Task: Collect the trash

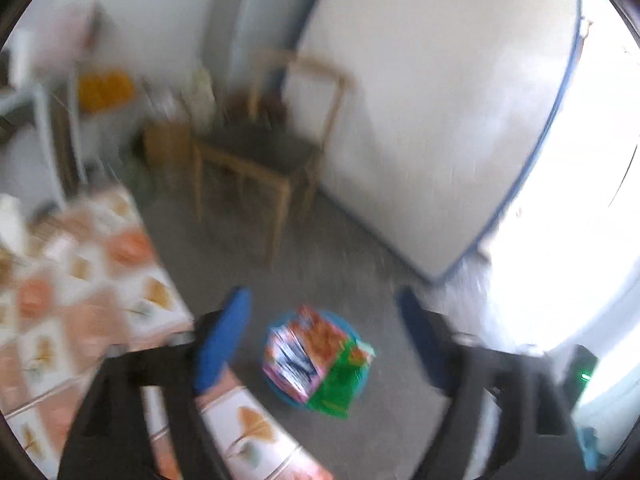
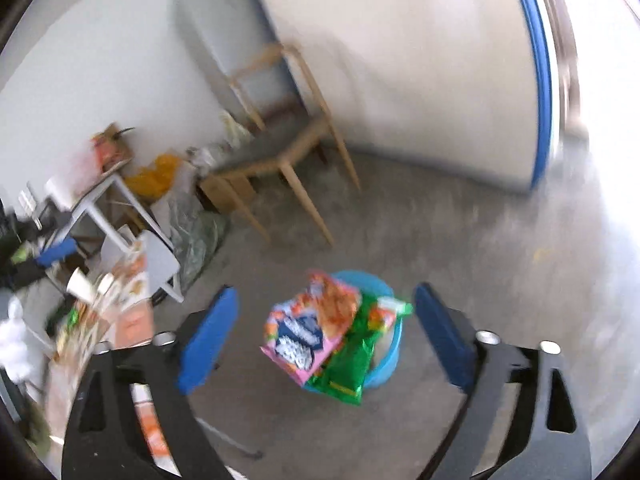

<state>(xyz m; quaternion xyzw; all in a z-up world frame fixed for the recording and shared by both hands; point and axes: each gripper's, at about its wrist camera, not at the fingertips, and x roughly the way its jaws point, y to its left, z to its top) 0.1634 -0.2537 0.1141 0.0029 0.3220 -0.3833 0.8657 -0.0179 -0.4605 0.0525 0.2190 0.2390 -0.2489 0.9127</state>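
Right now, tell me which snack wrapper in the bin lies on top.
The pink and orange wrapper; it overlaps the green wrapper sticking out beneath it in the blue bin.

No legible text in either view; motion blur throughout. The pink snack packet (image 2: 298, 340) in the blue bin (image 2: 386, 364) carries a dark blue-and-white printed patch, but its lettering cannot be made out. The green packet (image 2: 348, 364) beside it shows a yellow strip near its lower edge, not readable. The patterned tablecloth (image 1: 80, 280) shows only leaf and orange motifs, no words or numbers. Printed packaging on the table in the right wrist view is too smeared to read.
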